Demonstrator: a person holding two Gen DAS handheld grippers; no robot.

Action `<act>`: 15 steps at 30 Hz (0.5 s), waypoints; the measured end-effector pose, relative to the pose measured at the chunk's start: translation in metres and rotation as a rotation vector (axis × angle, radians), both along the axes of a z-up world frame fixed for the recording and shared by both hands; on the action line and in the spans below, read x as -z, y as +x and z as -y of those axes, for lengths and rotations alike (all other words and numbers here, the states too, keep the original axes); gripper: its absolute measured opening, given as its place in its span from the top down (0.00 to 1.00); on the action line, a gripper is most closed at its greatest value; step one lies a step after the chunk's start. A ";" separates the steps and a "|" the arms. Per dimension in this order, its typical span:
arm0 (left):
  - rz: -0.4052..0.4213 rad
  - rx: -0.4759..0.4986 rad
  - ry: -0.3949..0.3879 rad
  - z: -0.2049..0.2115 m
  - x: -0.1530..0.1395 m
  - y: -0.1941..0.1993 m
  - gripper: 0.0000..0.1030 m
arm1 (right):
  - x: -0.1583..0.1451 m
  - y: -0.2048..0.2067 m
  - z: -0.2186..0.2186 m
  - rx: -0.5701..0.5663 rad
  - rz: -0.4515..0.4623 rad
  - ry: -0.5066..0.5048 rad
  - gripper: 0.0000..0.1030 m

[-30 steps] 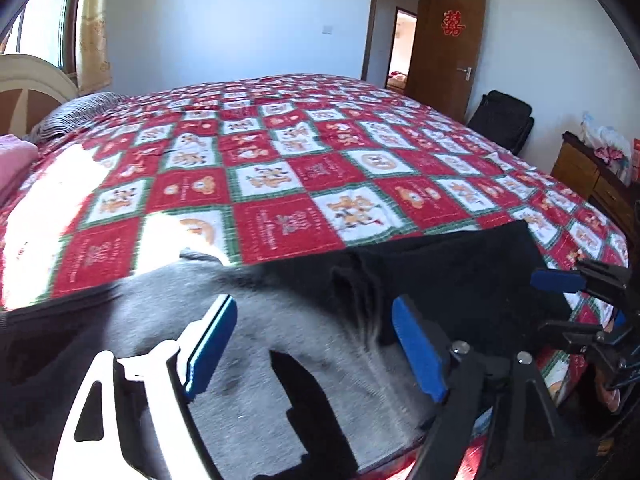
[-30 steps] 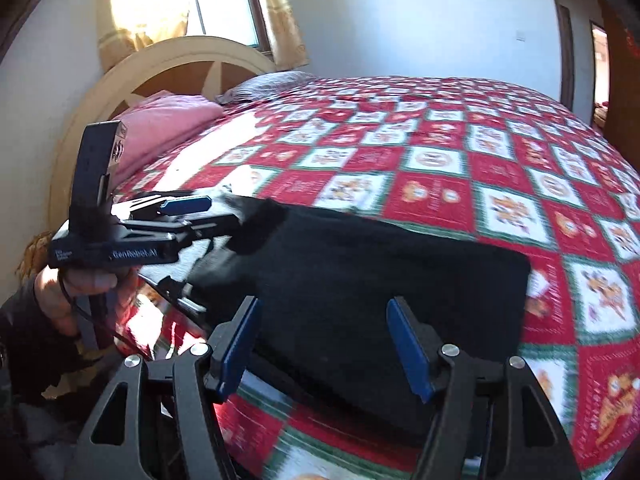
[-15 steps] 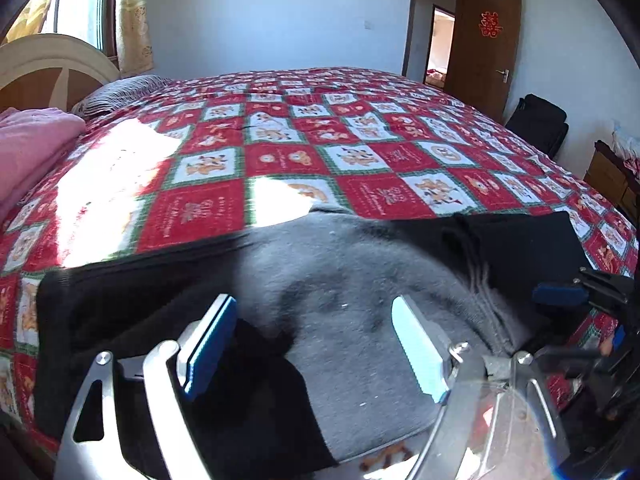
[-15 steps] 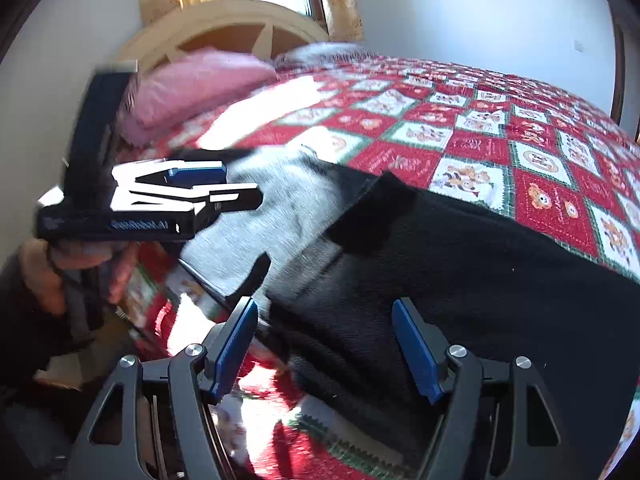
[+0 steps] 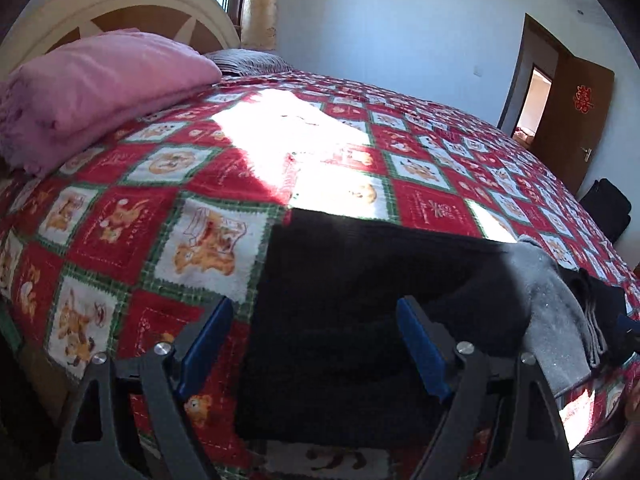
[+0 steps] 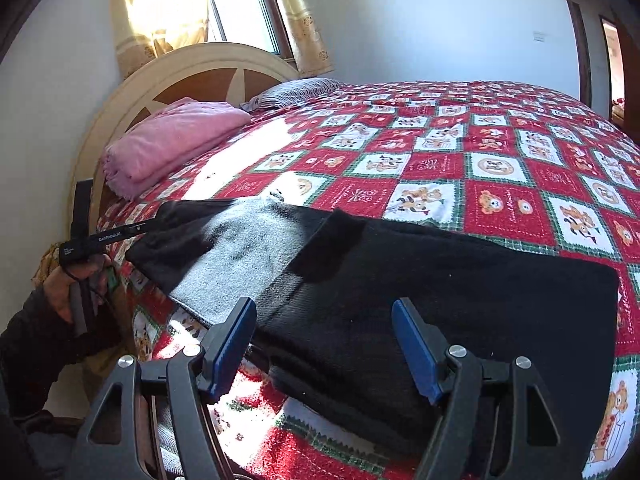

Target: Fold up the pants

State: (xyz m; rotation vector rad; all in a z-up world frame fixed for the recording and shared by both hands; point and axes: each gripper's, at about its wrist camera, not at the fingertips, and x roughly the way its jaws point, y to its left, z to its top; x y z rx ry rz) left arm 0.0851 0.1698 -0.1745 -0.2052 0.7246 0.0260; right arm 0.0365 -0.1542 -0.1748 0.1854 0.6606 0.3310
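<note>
The pants (image 5: 360,320) are lying along the near edge of the bed (image 5: 224,184), and the left tongs (image 5: 316,344) are hovering over their left end, blue pads spread and widening further, with the black cloth seen between them but not pinched. The right tongs (image 6: 324,344) are hanging released above the black stretch nearer the right end of the pants (image 6: 440,280), pads apart and clear of the fabric. The garment is showing as a long black band with a grey inner face turned up around its middle, where one layer is lying folded over another; its right end is squared off flat on the quilt. Compared with a second ago, the left tongs have swung away from the grey middle toward the headboard end of the bed, so the pink blanket (image 5: 92,92) is now filling the upper left of their view, while the right tongs have barely shifted.
</note>
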 end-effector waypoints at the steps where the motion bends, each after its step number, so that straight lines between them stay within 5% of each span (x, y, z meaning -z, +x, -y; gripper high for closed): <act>1: -0.007 -0.001 -0.019 -0.001 0.004 0.001 0.18 | 0.001 0.000 0.000 0.003 -0.004 0.000 0.30; 7: -0.003 0.011 -0.089 -0.013 0.011 -0.004 0.37 | 0.009 0.000 -0.003 0.006 -0.024 -0.005 0.30; 15: 0.029 0.054 -0.130 -0.024 0.018 -0.001 0.39 | 0.011 -0.002 -0.009 0.000 -0.025 -0.013 0.30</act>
